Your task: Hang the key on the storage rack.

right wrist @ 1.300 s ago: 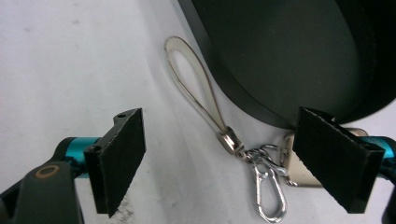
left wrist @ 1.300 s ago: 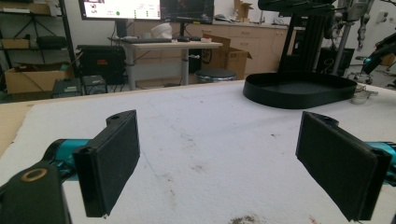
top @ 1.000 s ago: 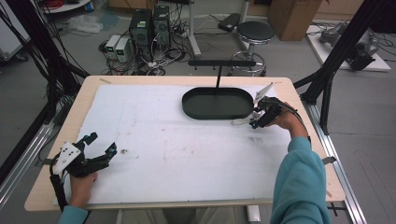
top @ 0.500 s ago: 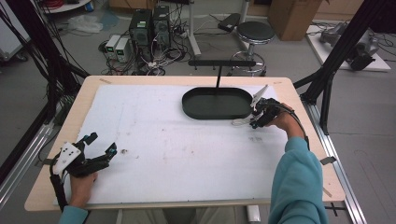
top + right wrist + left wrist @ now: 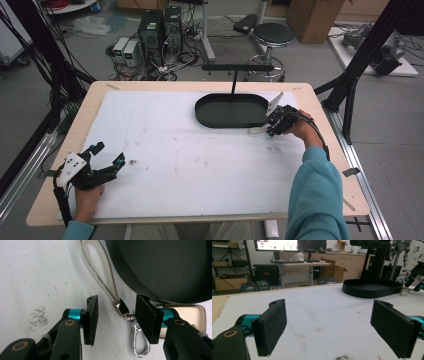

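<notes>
At a white-covered table (image 5: 190, 150) seen from the high view, the right gripper (image 5: 272, 126) hangs over a pale keychain strap (image 5: 256, 132) lying just beside the right end of a black oval tray (image 5: 231, 111), while the left gripper (image 5: 107, 157) rests well apart at the near left corner, its jaws spread. The tray holds nothing that can be made out; a thin black post with a crossbar (image 5: 237, 66) rises behind it. In the left gripper view, the left gripper (image 5: 328, 322) has its jaws wide apart over bare white cover, with the tray (image 5: 372, 288) far off to the right and the other gripper (image 5: 415, 277) beyond it. In the right gripper view, the right gripper (image 5: 116, 318) stands with jaws spread on either side of the strap (image 5: 100, 270), neither pad touching it: a clear, glossy loop running lengthwise away from the camera, joined at its near end by a dark metal clamp (image 5: 121, 307) to a silver snap hook (image 5: 138, 342) pointing toward the camera. The strap lies on the cover alongside the tray wall (image 5: 130, 277), and a pale translucent tag (image 5: 186, 315) lies by the right jaw.
</notes>
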Demonstrator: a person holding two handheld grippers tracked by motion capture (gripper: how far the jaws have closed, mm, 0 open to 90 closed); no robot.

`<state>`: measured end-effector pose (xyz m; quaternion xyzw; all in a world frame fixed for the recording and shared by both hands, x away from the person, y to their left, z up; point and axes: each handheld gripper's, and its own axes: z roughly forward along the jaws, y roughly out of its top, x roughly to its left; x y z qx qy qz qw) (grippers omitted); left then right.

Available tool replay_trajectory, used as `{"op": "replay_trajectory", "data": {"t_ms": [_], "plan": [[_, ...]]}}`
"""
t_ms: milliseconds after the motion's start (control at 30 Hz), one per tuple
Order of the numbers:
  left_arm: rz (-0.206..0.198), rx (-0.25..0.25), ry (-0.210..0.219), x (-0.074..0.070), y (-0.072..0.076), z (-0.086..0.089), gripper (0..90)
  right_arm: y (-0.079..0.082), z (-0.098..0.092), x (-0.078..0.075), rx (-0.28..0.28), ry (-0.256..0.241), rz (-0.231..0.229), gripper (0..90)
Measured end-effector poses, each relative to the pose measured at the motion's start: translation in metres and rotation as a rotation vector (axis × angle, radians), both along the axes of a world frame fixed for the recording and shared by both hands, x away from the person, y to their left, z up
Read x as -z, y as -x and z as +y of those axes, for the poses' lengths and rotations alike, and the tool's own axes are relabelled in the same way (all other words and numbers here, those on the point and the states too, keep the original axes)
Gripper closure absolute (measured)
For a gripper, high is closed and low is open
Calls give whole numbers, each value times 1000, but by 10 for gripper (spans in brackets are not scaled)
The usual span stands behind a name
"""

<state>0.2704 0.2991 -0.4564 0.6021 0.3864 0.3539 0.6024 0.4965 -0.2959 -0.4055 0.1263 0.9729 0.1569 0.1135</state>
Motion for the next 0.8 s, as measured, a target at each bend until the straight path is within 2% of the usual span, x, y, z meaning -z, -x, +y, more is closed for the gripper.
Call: {"op": "replay_trajectory", "data": {"t_ms": [400, 633, 733, 800], "plan": [[0, 3, -11, 0, 0, 0, 141, -2, 3, 3, -22, 34, -9, 616], [-3, 3, -10, 0, 1, 0, 141, 1, 8, 4, -43, 90, -12, 680], [-3, 3, -10, 0, 1, 0, 141, 1, 9, 5, -46, 93, -12, 683], [-3, 3, -10, 0, 1, 0, 141, 1, 10, 6, -53, 112, -17, 687]]}}
